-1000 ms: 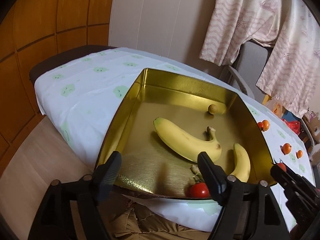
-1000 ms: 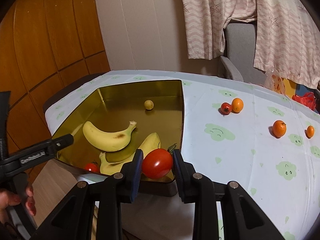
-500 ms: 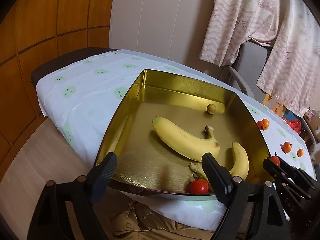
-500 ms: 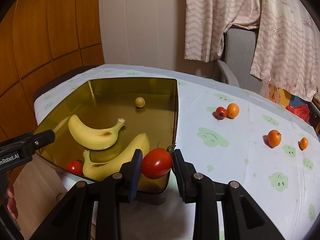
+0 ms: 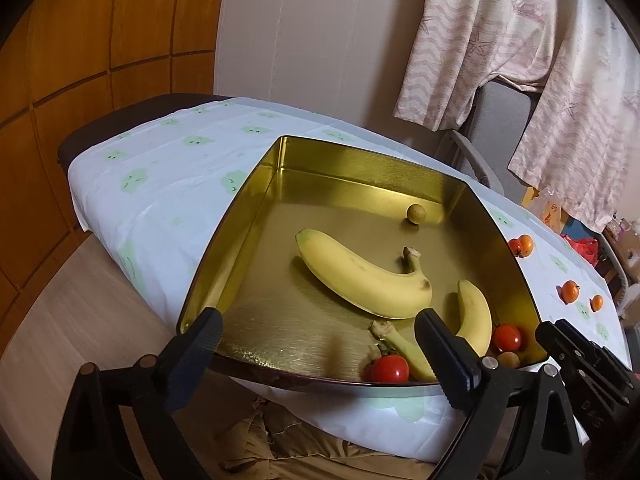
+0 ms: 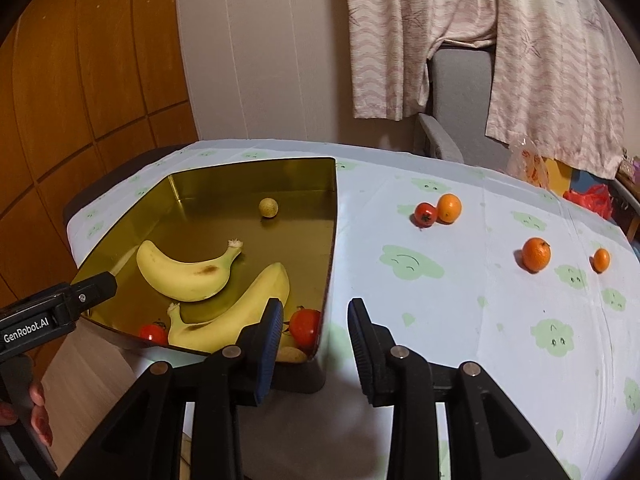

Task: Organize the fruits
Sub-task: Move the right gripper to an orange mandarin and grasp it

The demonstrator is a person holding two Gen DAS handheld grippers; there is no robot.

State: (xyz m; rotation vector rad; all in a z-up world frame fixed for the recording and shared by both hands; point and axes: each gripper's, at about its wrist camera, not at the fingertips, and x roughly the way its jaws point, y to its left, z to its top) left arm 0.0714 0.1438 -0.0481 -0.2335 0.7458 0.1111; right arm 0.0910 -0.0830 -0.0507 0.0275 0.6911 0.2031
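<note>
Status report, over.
Left gripper jaws just opened wider, empty. Right gripper open, empty. Tomato in tin. Oranges out on tablecloth; nothing blocking.

Left tool [image 5: 316,342]: matte black plastic, two broad angled fingers [image 5: 196,344] on triangular open-frame arms, round silver rivets at the pivots. Right tool [image 6: 314,326]: same black frame, blue-edged ridged pads [image 6: 270,334], silver rivets behind them. White "GenRobot.AI" lettering and a small screw along the left tool's side. Painted fingernails on the hand [image 6: 38,412] behind it.
</note>
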